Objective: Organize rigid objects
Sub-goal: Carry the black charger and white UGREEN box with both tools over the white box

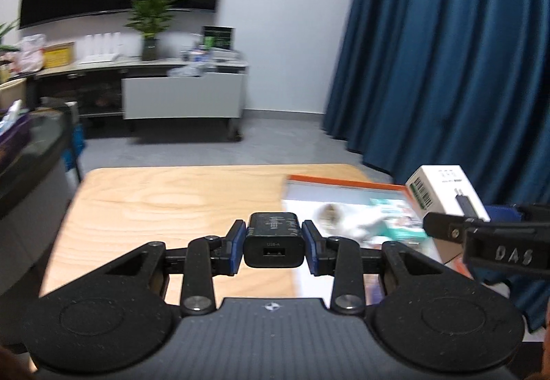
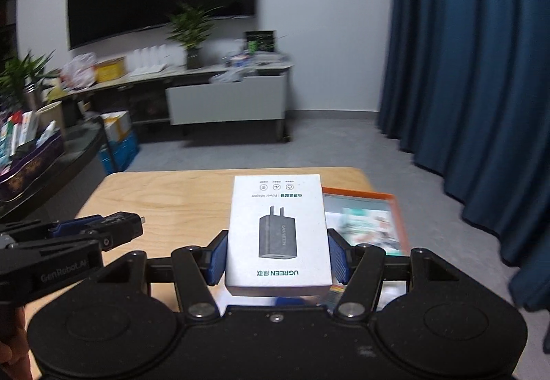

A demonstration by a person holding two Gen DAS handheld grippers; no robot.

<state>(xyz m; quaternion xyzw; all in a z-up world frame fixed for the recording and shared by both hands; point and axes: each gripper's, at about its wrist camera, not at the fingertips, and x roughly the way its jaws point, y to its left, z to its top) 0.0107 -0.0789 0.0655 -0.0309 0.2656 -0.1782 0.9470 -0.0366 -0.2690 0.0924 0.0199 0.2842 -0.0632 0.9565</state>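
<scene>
The left tongs [image 1: 274, 244] are clamped on a black charger [image 1: 274, 239], the blue pads pressing its two side faces, its USB socket turned toward the camera. The right tongs [image 2: 277, 254] are clamped on a white box [image 2: 278, 235] printed with a drawing of the same kind of charger; the pads grip its long sides near the lower half. Both things hang in the air above the worktop [image 1: 154, 201], clear of its surface.

Seen from the left wrist, the box [image 1: 445, 196] and the right tongs [image 1: 481, 235] sit to the right of the charger, near it but apart. Seen from the right wrist, the left tongs [image 2: 113, 230] come in from the left with the charger's prongs pointing toward the middle.

Below, an orange-edged booklet [image 2: 364, 221] lies flat by the worktop's far right corner; the far left part of the wood is bare.

The step in hand looks like carrying the charger and its box to one spot. To do it well, keep both grips firm and level. The box is light card and may crush if squeezed harder. Whether it is open I cannot tell. Set each thing down fully before parting the tongs, side by side, clear of the edge.
</scene>
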